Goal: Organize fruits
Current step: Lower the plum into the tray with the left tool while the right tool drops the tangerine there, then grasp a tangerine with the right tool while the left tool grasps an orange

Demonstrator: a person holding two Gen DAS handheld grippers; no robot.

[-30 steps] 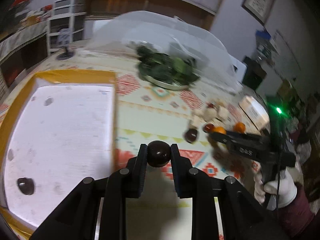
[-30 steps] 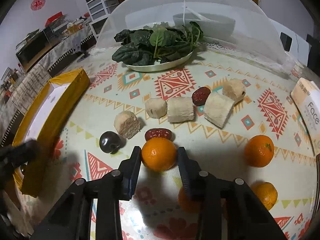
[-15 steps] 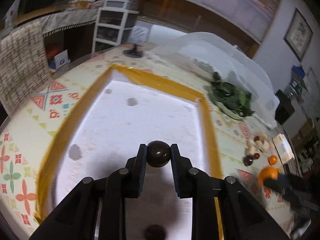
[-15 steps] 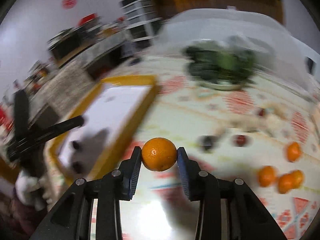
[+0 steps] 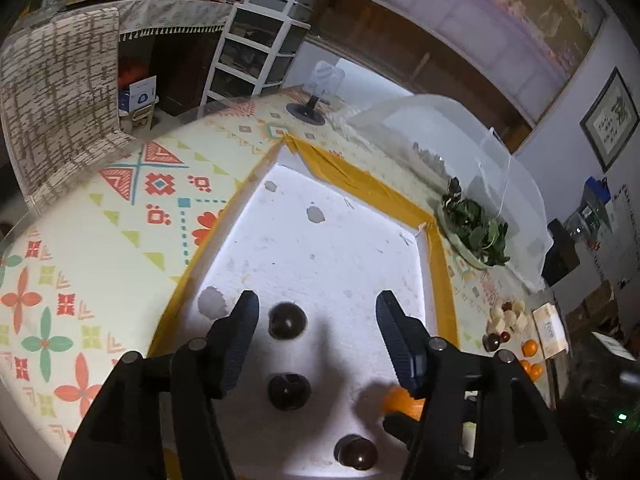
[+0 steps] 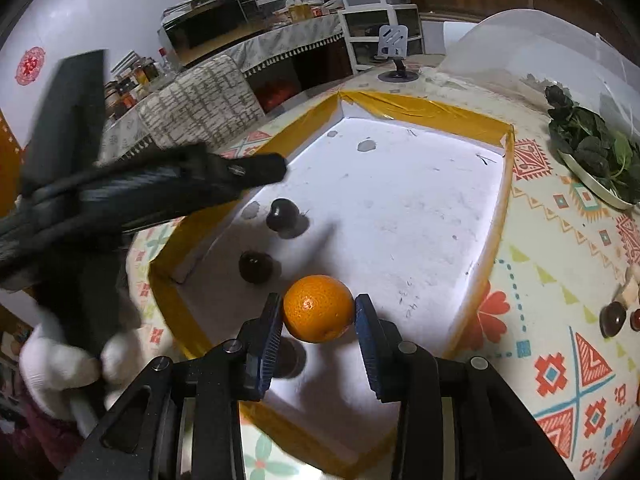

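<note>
Orange (image 6: 319,308) in right claw (image 6: 316,320) over tray (image 6: 420,112)

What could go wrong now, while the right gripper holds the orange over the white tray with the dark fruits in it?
1. The orange may roll when released and knock the dark fruits lying close by in the tray.
2. The left gripper, jaws open, hangs over the same tray near the right gripper; the two could collide.
3. One dark fruit lies under the right jaws and could be hit on lowering.
</note>
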